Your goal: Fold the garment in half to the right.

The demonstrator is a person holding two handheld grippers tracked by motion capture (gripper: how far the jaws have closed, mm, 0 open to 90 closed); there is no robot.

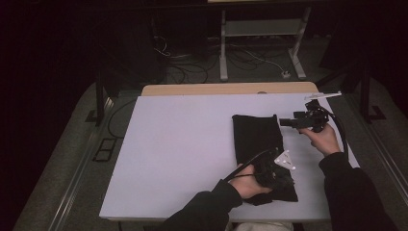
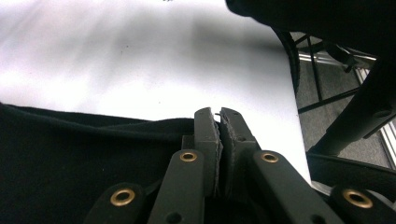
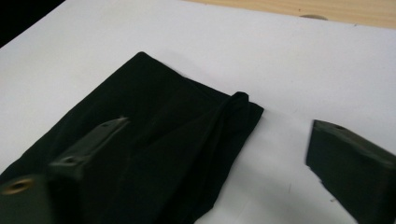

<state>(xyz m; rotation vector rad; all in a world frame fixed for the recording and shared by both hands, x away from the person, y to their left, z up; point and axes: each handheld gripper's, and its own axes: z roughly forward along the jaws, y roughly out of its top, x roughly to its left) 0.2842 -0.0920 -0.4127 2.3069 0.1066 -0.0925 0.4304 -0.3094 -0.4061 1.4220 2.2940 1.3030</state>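
A: What has the left gripper (image 2: 219, 122) got?
B: Its jaws are pressed together at the near edge of the black cloth (image 1: 257, 139); whether fabric is pinched, I can't tell.
A: And the right gripper (image 3: 217, 154)?
B: Spread wide, above the cloth's far right corner, near the table's (image 1: 183, 144) right edge.
A: So, folding?
B: Probably. Next, the right should drop and pinch that corner.
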